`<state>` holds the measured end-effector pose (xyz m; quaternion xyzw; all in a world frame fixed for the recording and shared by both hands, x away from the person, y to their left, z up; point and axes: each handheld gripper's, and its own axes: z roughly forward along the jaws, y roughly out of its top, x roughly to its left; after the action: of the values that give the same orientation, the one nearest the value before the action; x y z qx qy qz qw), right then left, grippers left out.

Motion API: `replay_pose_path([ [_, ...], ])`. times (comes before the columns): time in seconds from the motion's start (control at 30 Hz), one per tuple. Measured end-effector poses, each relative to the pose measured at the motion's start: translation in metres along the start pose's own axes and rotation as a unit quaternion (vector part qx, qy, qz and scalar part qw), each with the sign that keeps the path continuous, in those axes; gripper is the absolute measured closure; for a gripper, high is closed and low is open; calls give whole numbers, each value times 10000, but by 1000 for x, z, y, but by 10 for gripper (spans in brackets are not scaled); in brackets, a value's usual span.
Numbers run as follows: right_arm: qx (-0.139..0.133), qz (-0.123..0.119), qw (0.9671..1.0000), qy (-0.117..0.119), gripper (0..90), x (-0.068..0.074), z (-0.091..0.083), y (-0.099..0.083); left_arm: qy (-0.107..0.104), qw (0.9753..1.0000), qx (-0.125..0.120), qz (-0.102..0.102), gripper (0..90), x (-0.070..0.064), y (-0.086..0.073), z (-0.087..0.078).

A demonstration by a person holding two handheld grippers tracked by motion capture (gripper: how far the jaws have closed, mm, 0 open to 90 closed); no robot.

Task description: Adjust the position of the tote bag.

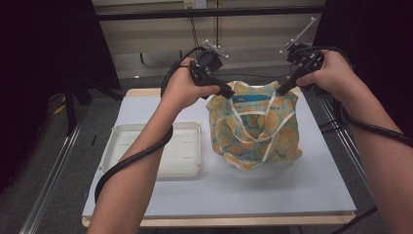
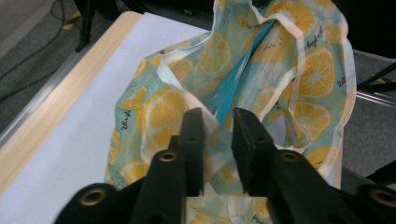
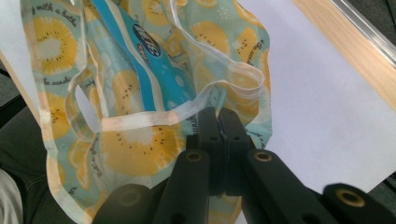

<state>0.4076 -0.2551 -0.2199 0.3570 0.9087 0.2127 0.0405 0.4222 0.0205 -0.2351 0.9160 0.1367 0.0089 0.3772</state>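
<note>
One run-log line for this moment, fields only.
bag: held up by rim | left gripper: open around rim | right gripper: shut on rim | tray: left of bag

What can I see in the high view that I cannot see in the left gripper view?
The high view gives the white tray, both hands and the right gripper at the bag's far rim. The left gripper view gives the left gripper with its jaws apart around a fold of the rim. Both give the lemon-print bag, the blue packet inside it and the table.
</note>
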Motion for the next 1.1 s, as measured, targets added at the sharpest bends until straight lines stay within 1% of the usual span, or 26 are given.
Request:
replay_pose_path([
  [0.07,-18,-34,10000,-3,896,0,0,1,1,10000,81,-29,789,0,0,3],
  [0.17,-47,-38,10000,0,894,-1,0,0,-47,9995,298,44,863,0,3,5],
  [0.2,-42,-38,10000,9,893,-1,0,0,-31,9995,303,42,877,0,4,5],
  [0.23,-49,-24,10000,5,893,-1,0,0,-7,9992,379,80,888,-1,6,5],
  [0.27,-70,-1,10000,11,892,-1,0,-1,24,9991,408,71,893,-1,7,5],
  [0.33,-81,-63,9999,32,892,-2,0,-2,125,9986,504,89,898,-3,11,4],
  [0.37,-89,-15,10000,38,892,-2,0,-3,143,9985,515,94,900,-4,14,3],
  [0.4,-74,-2,10000,40,892,-2,0,-3,156,9988,463,93,900,-4,16,2],
  [0.43,-79,-37,10000,38,891,-3,0,-4,160,9992,358,62,900,-3,18,0],
  [0.47,-91,1,9999,65,891,-3,0,-4,118,9996,260,31,900,-3,21,-3],
  [0.5,-91,35,9999,81,891,-3,1,-5,129,9997,181,22,900,-3,24,-5],
  [0.57,-116,11,9999,94,891,-4,1,-5,222,9997,93,-8,900,-1,28,-8],
  [0.6,-98,-18,9999,102,891,-5,1,-6,293,9996,2,-31,900,1,30,-10],
  [0.63,-106,34,9999,110,892,-5,1,-6,354,9993,-101,-70,900,3,32,-12],
  [0.67,-97,31,9999,117,892,-5,1,-6,399,9990,-191,-104,900,6,33,-13],
  [0.7,-104,15,9999,123,891,-5,2,-7,446,9984,-335,-129,900,9,33,-14],
  [0.73,-102,41,9999,124,891,-5,1,-7,488,9975,-460,-203,900,12,33,-13],
  [0.77,-100,-25,9999,116,891,-6,2,-8,528,9968,-548,-237,900,15,33,-13],
  [0.8,-87,-26,9999,125,891,-6,2,-8,575,9959,-630,-305,900,17,32,-11],
  [0.83,-95,11,9999,122,890,-6,2,-8,606,9957,-629,-318,900,18,32,-10],
  [0.9,-78,2,9999,135,887,-6,2,-9,698,9957,-490,-361,900,22,30,-3],
  [0.97,-63,3,9999,130,880,-7,2,-10,668,9963,-349,-409,900,26,26,5],
  [1.0,-55,-1,9999,124,876,-7,2,-10,683,9961,-331,-459,900,28,24,8],
  [1.03,-36,-65,9999,108,872,-8,2,-11,657,9960,-311,-517,900,30,21,12],
  [1.07,-40,-32,9999,94,864,-8,1,-11,656,9960,-275,-537,900,31,19,16],
  [1.1,-39,-22,10000,79,857,-7,1,-12,611,9964,-228,-533,900,32,17,18],
])
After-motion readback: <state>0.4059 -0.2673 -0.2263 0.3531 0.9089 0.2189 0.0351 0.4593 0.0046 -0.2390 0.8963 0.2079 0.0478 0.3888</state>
